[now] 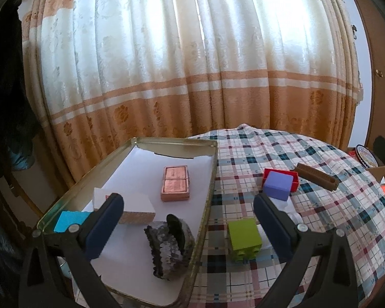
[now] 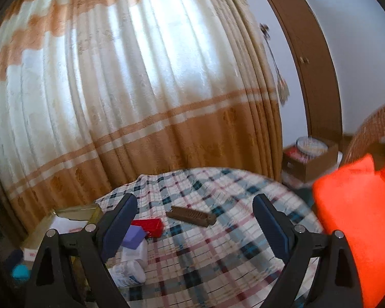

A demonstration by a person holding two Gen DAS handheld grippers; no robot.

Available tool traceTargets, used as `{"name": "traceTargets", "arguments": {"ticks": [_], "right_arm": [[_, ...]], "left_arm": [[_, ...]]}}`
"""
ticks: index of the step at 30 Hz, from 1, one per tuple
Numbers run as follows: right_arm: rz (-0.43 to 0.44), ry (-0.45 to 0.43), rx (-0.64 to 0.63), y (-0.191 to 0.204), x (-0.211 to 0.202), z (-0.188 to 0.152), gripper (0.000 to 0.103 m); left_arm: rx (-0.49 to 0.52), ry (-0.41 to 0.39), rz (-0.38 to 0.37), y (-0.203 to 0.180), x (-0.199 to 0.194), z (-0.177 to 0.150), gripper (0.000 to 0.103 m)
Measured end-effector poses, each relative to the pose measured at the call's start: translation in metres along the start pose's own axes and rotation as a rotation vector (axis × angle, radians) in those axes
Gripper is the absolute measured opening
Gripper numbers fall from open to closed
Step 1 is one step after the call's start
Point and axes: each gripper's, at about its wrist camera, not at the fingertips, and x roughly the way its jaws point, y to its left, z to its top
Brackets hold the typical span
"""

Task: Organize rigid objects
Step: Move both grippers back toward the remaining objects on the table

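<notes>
- A gold-rimmed metal tray point(image 1: 131, 148), lined with white paper, sits at the left of a plaid-covered table point(image 1: 320, 205) in front of a cream-and-orange curtain point(image 1: 179, 64).
- Already inside the tray: a copper-coloured tin point(image 1: 175, 183) towards the far end, a white block point(image 1: 131, 205) and a blue piece point(image 1: 69, 221) on the near left, and a sequinned object point(image 1: 170, 246) at the near right.
- Left out on the cloth, to the right of the tray: a green toy brick point(image 1: 245, 240) nearest, a purple block point(image 1: 278, 186) resting against a red box point(image 1: 290, 177) farther off, and a brown comb-like bar point(image 1: 317, 177) at the far right.
- The right wrist view, blurred, also shows a white bottle point(image 2: 128, 273) lying on the cloth near the purple block.
- The left gripper point(image 1: 188, 211) hangs over the tray's right rim, jaws spread wide and holding nothing.
- The right gripper point(image 2: 195, 217) is likewise wide apart and empty, aimed across the cloth towards the brown bar.
- By this count the sorting appears roughly half done: four items are stowed, and at least four or five wait on the table.
- The green brick lies closest to the left gripper and looks the likeliest next pick.
</notes>
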Motion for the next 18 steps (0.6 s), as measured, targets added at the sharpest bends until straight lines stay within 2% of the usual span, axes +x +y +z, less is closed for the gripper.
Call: {"name": "traceTargets", "arguments": {"ticks": [5, 8, 12, 16, 18], "right_arm": [[-0.045, -0.045, -0.078, -0.007, -0.003, 0.007, 0.093], [-0.084, -0.045, -0.06, -0.021, -0.001, 0.011, 0.093], [-0.096, -0.007, 0.025, -0.043, 0.006, 0.013, 0.093], [-0.085, 0.011, 0.028, -0.043, 0.01, 0.013, 0.093], [-0.082, 0.02, 0.021, -0.041, 0.011, 0.012, 0.093]], "left_arm": [[-0.023, -0.026, -0.05, 0.005, -0.007, -0.001, 0.102], [-0.021, -0.003, -0.088, 0.003, -0.008, -0.002, 0.102], [0.012, 0.012, -0.093, -0.005, -0.007, -0.002, 0.102], [0.022, 0.032, -0.115, -0.011, -0.004, -0.003, 0.102], [0.014, 0.052, -0.151, -0.016, -0.003, -0.004, 0.102]]}}
